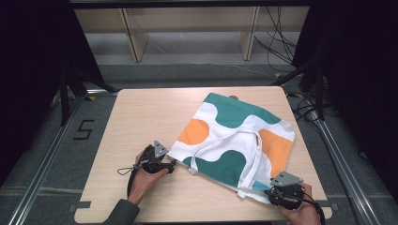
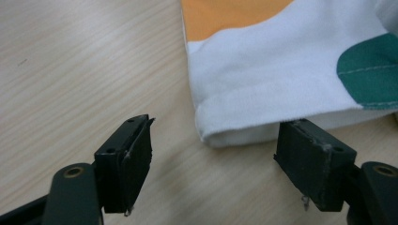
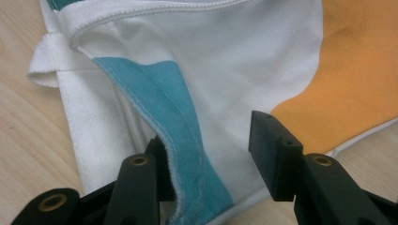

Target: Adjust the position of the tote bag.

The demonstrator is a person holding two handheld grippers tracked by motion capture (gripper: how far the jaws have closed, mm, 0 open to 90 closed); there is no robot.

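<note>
A white tote bag (image 1: 234, 136) with green and orange blobs lies flat on the right half of the wooden table (image 1: 141, 117), its white straps (image 1: 220, 143) draped across it. At the bag's near-left corner (image 2: 263, 93) my left gripper (image 1: 172, 165) rests low on the table. It is open (image 2: 220, 154), and the folded white hem lies just ahead between the jaws, untouched. My right gripper (image 1: 268, 191) is at the bag's near-right corner. Its jaws (image 3: 211, 159) stand apart around the fabric (image 3: 225, 70); the left one is partly hidden behind a light-blue hem strip (image 3: 173, 108).
Bare wood spreads over the table's left half and front edge. Beyond the far edge stands a low wooden shelf (image 1: 187, 28), with cables (image 1: 277, 42) on the floor to the right. Metal rails (image 1: 42, 159) run along both sides, beside a floor mark "5" (image 1: 83, 130).
</note>
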